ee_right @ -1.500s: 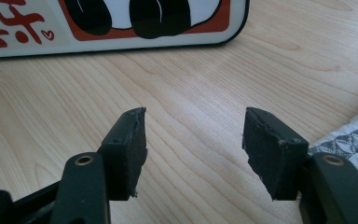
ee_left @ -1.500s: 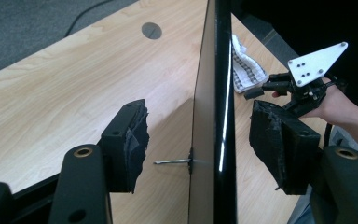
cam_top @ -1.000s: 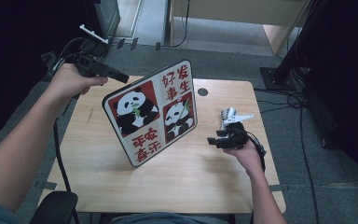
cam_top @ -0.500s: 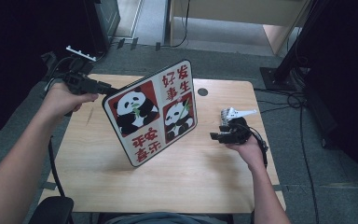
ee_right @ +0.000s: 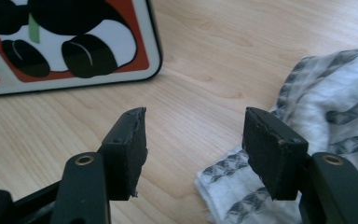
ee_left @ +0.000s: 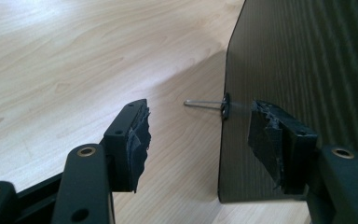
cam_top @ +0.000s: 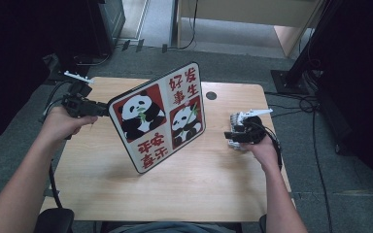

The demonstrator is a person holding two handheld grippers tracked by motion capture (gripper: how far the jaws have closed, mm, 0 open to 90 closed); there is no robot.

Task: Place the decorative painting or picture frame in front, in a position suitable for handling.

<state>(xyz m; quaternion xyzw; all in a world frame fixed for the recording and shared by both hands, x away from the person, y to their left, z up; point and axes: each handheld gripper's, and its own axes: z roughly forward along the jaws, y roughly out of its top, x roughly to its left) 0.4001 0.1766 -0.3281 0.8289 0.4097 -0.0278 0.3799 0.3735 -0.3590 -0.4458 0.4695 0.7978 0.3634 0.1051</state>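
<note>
Left gripper view: left gripper (ee_left: 198, 140) gapes astride the panda board's (ee_left: 303, 84) edge; right gripper (ee_right: 193, 149) gapes over the cloth (ee_right: 326, 112).

Panda board (cam_top: 159, 116) red-white-black; cloth (ee_right: 317, 116) white, grey-striped.

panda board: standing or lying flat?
Standing, tilted. The panda board rests on its lower edge on the table; the left gripper has open fingers astride its side edge, and a wire prop juts from its back.

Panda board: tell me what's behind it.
Behind the panda board the dark back carries a wire stand reaching toward the table. The open left gripper straddles its edge. The table farther behind is hidden.
</note>
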